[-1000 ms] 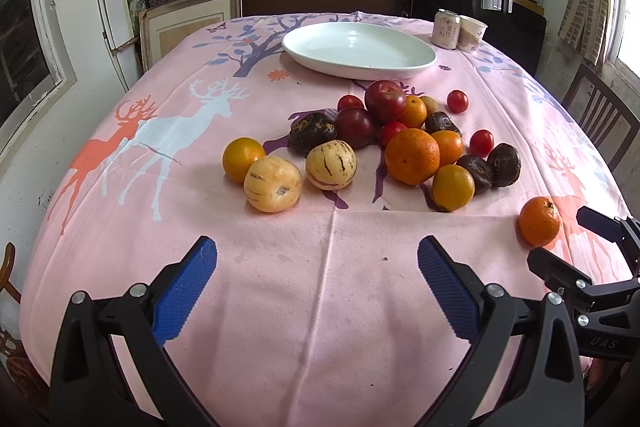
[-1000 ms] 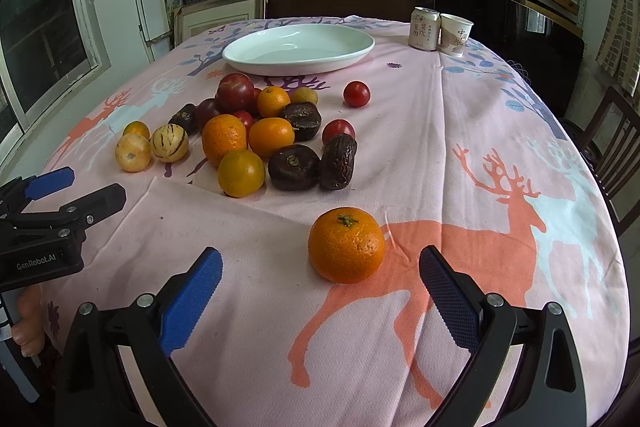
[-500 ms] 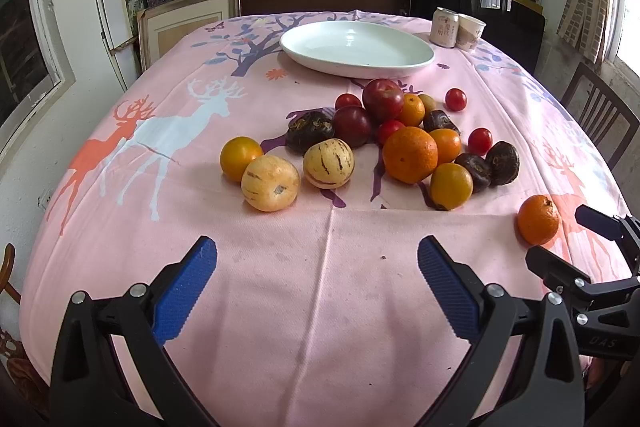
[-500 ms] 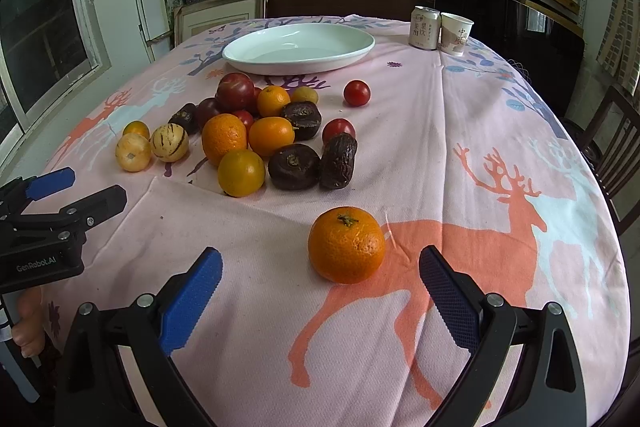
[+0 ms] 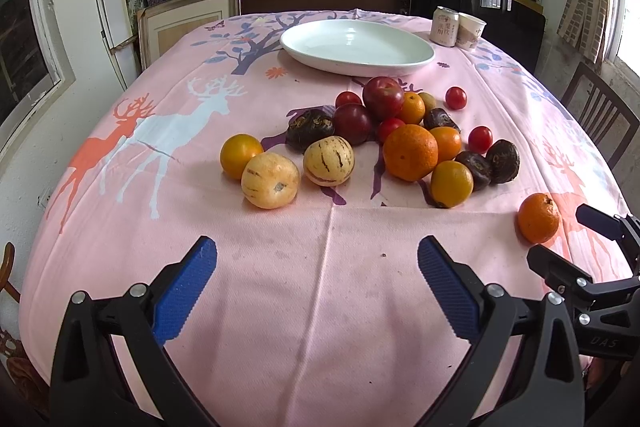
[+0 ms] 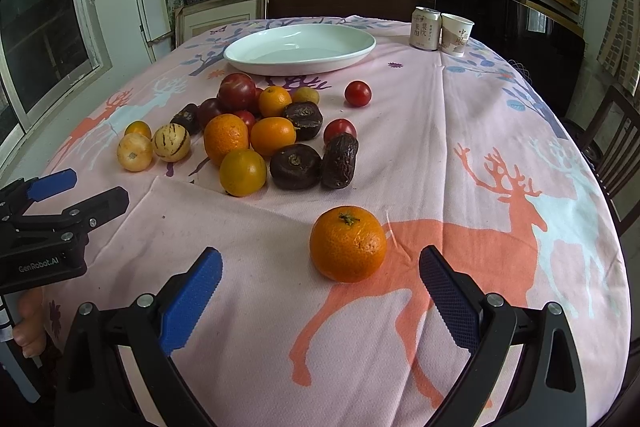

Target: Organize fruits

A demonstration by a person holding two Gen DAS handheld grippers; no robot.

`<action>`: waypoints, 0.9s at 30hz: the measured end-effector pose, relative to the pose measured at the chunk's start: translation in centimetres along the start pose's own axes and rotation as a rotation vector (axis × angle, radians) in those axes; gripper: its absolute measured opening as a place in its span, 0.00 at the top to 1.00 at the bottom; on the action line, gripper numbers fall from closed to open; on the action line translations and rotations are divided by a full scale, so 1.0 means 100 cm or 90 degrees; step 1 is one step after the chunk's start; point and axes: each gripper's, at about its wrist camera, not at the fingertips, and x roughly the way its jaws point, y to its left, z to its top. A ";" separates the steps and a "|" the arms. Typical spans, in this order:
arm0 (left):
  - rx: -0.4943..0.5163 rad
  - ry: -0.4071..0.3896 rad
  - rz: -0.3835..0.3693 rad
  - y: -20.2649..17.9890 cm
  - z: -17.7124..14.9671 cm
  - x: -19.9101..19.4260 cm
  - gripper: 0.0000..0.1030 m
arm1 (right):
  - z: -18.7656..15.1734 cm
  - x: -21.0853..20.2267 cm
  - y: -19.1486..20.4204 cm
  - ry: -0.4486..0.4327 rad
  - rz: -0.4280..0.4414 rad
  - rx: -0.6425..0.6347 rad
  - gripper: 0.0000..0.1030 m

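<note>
Tabletop point(image 5: 280, 307) w/ pink deer-print cloth fills both views. White oval plate point(image 5: 357, 46) sits at far end, nothing in it; a can point(image 5: 445, 26) & paper cup point(image 5: 471, 31) stand touching each other just right of it.

Left gripper point(image 5: 316, 271) hovers low over bare cloth at near edge, fingers spread wide, gripping nothing. Right gripper point(image 6: 320, 273) likewise has fingers wide apart, nothing held; the lone mandarin point(image 6: 347, 243) lies on the cloth just ahead of the gap, a bit right of centre, not touched by either finger.

Fruit pile point(image 5: 400, 135) lies mid-table, between plate & grippers. Biggest: an orange point(image 5: 410, 152) at pile's front. Behind it a dark red apple point(image 5: 383, 97), nearest the plate. Left of pile, two pale striped melons point(image 5: 328, 160) side by side, w/ a small yellow-orange fruit point(image 5: 241, 155) touching the left one. Dark wrinkled fruits point(image 6: 295, 166) at pile's right front. Smallest: cherry tomatoes; one point(image 6: 357, 93) sits apart on the right.
</note>
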 end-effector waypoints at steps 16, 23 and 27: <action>0.000 0.002 -0.001 0.000 -0.003 0.000 0.04 | -0.002 0.001 0.001 0.000 -0.001 0.000 0.04; -0.007 0.006 0.001 0.008 -0.004 0.002 0.04 | -0.005 0.005 0.002 0.012 -0.004 -0.002 0.04; -0.021 0.005 -0.004 0.021 0.000 0.007 0.04 | -0.007 0.011 -0.003 0.027 -0.004 -0.007 0.04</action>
